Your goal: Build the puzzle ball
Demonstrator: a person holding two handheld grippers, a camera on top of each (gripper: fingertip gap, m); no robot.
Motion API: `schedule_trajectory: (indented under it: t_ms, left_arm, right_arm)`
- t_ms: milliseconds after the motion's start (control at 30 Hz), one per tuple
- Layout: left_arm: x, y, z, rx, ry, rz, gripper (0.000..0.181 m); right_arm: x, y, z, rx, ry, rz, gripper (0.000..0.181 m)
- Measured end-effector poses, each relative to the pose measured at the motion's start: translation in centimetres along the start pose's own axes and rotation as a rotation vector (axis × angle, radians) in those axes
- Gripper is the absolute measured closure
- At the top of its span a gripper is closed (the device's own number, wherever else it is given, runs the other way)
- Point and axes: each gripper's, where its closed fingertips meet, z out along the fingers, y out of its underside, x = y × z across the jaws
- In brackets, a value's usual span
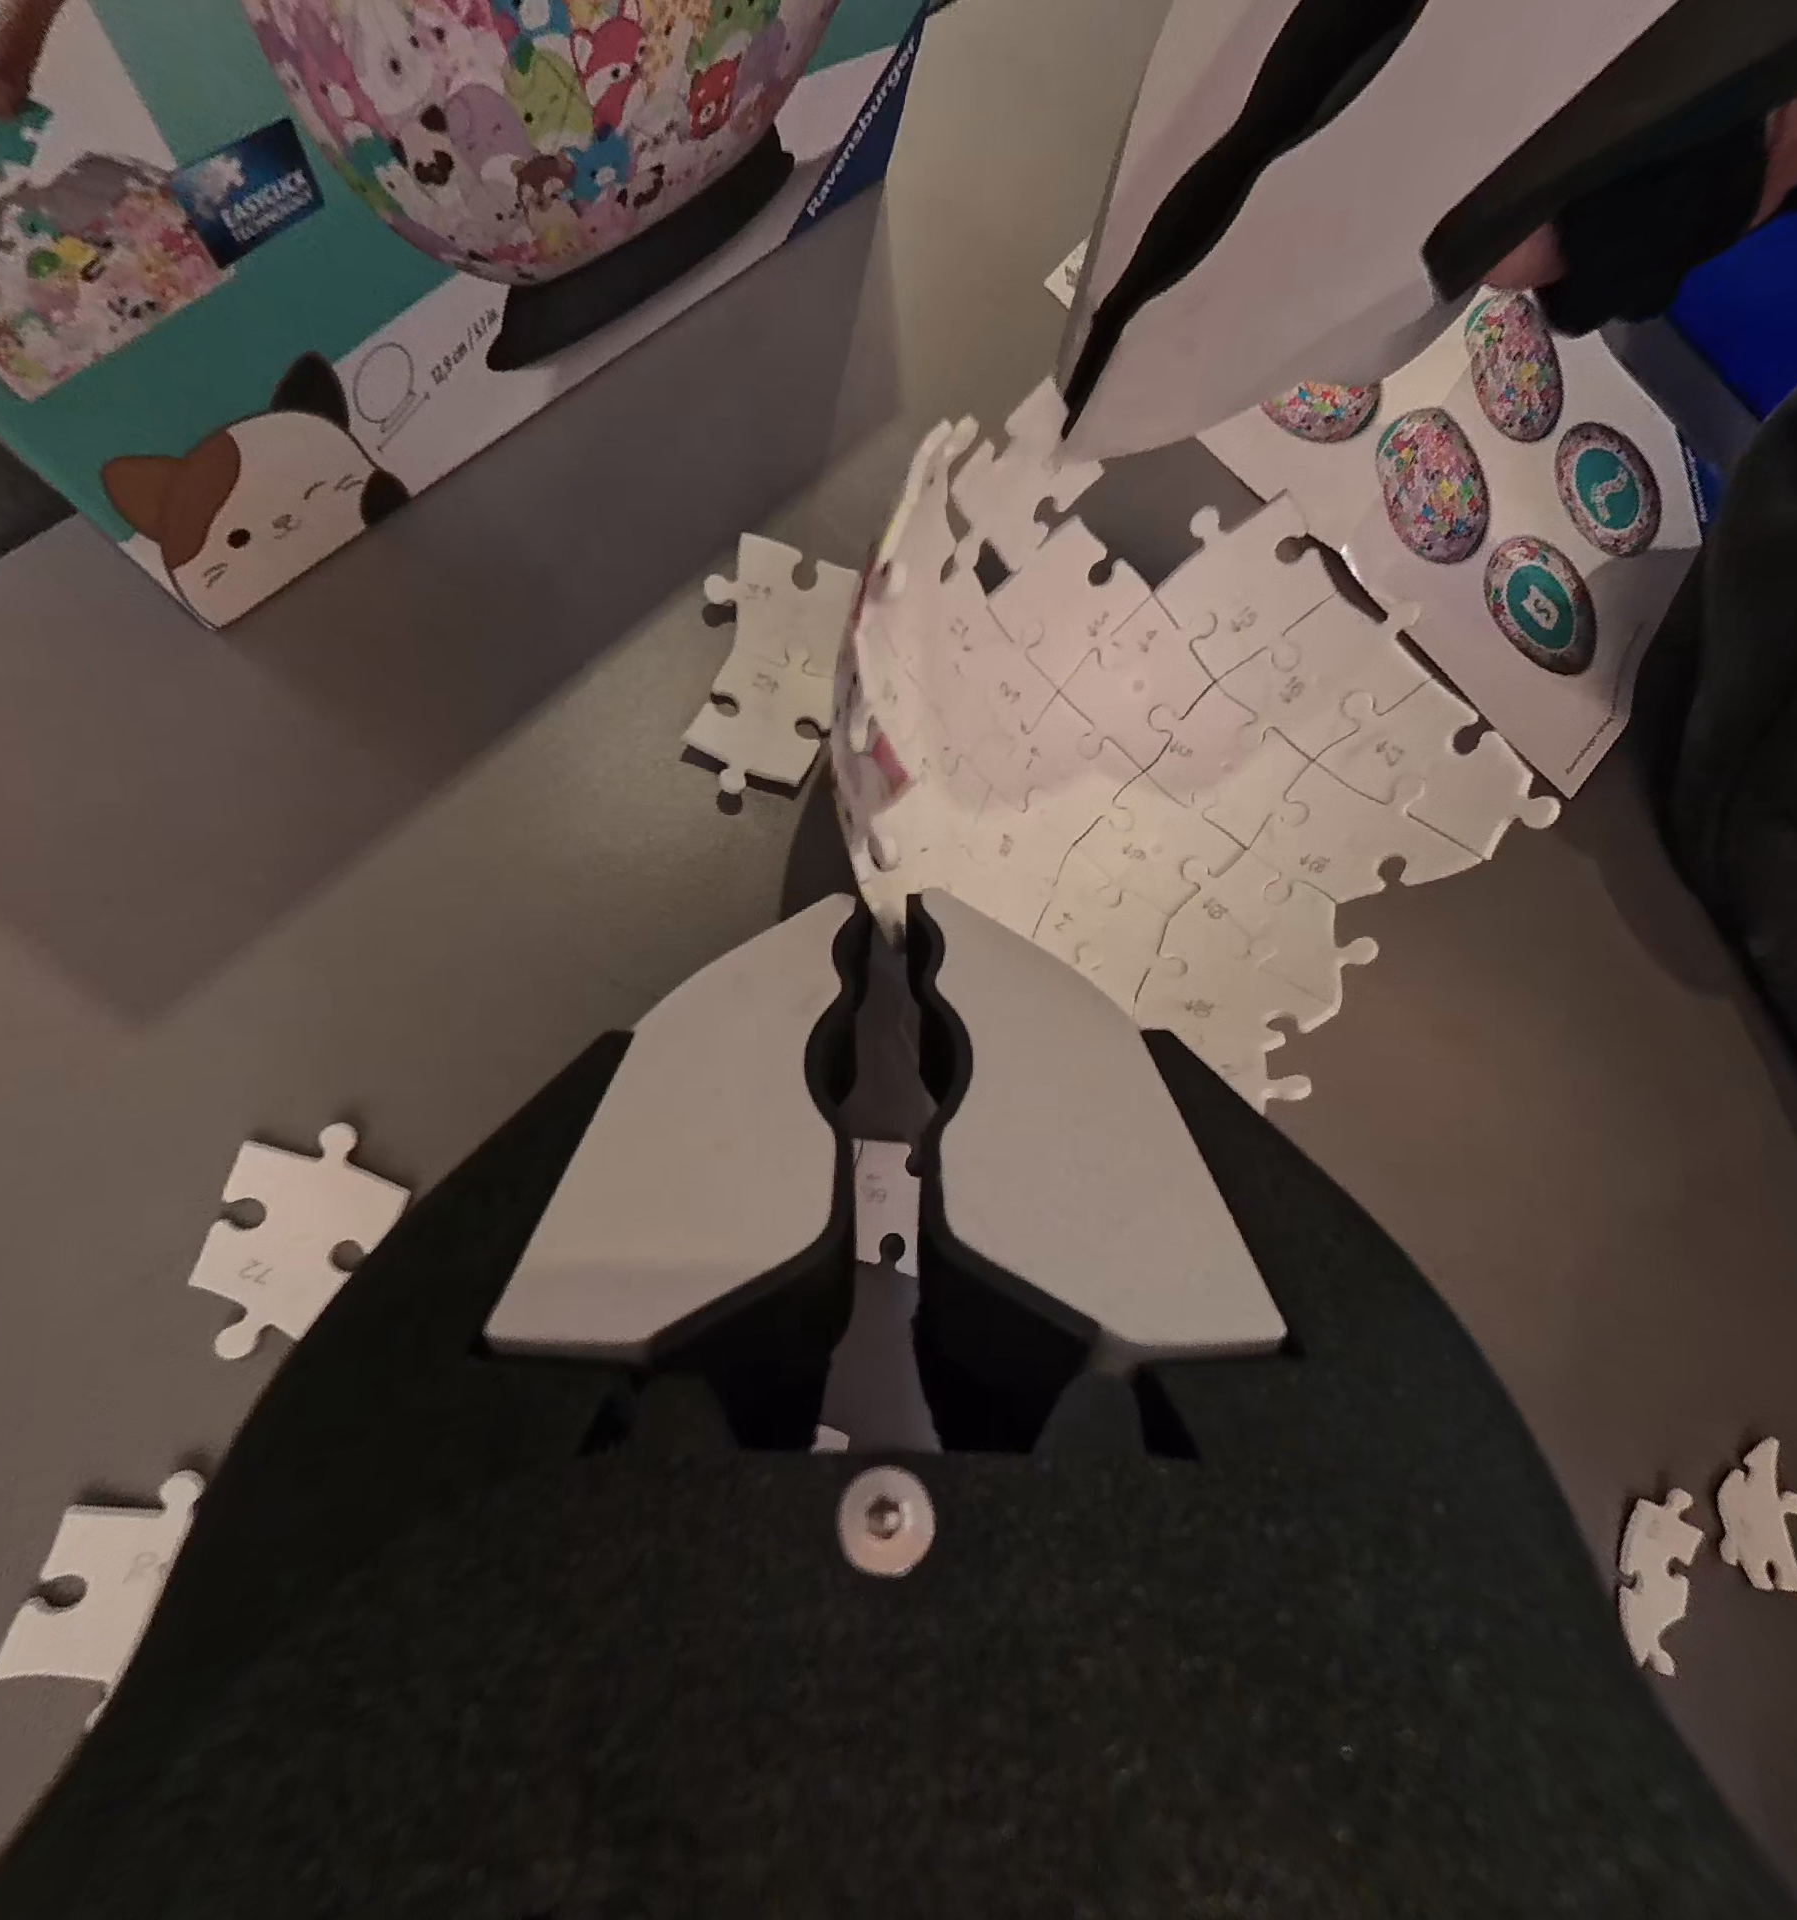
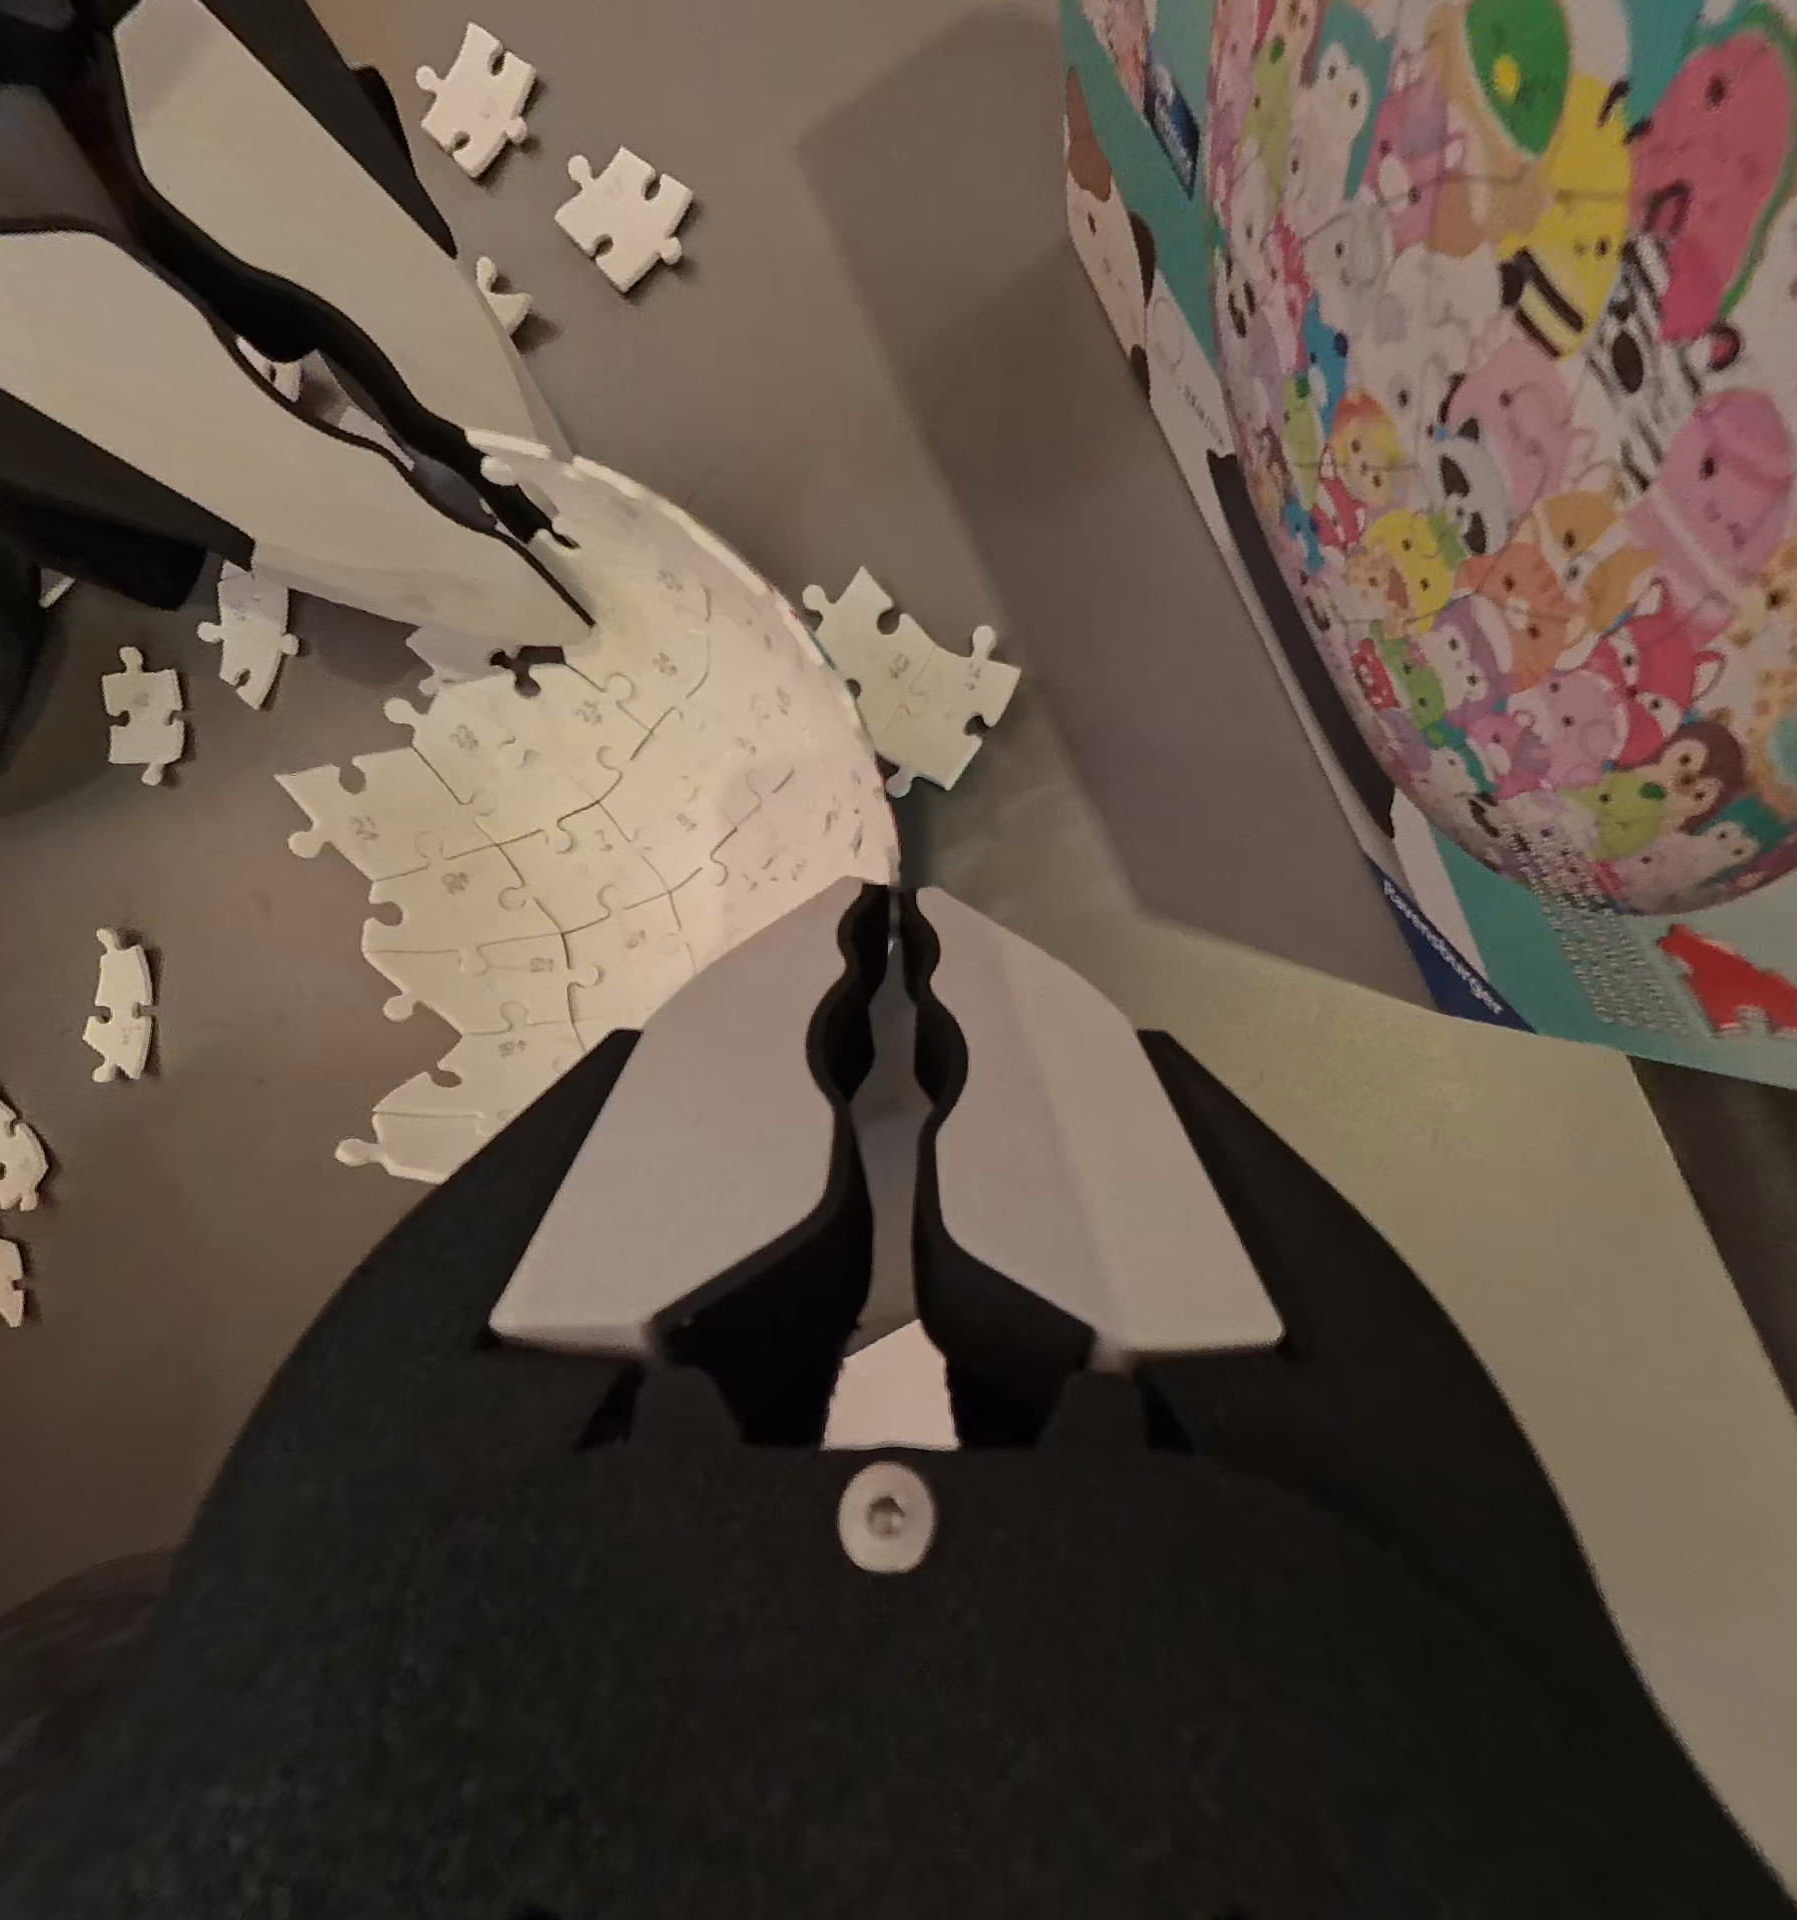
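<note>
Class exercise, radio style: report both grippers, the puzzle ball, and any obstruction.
Left gripper and right gripper both shut on half-built ball's rim. Loose pieces scattered on table. Nothing blocking.

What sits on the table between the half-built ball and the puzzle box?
A joined pair of white pieces lies there, beside the half-built ball, with bare grey table between it and the puzzle box. Both wrist views show it.

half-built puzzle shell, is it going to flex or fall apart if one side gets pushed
The half-built puzzle shell is probably light and fairly fragile: thin interlocked pieces with open, jagged edges. Both grippers' jaws pinch opposite rims, so a sideways push likely flexes seams. Its curved underside may rock on the table.
</note>
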Motion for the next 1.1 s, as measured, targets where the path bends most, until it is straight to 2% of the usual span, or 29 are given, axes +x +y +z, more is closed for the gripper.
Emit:
schedule_trajectory:
  t_ms: [733, 1100]
  left_arm:
    - [0.2, 0.0, 0.0, 0.000, 0.011, -0.009, 0.176]
    - [0.1, 0.0, 0.0, 0.000, 0.017, -0.037, 0.176]
  right_arm:
    - [0.2, 0.1, 1.0, -0.034, 0.031, 0.051, 0.177]
    - [0.1, 0.2, 0.5, 0.104, 0.014, 0.157, 0.179]
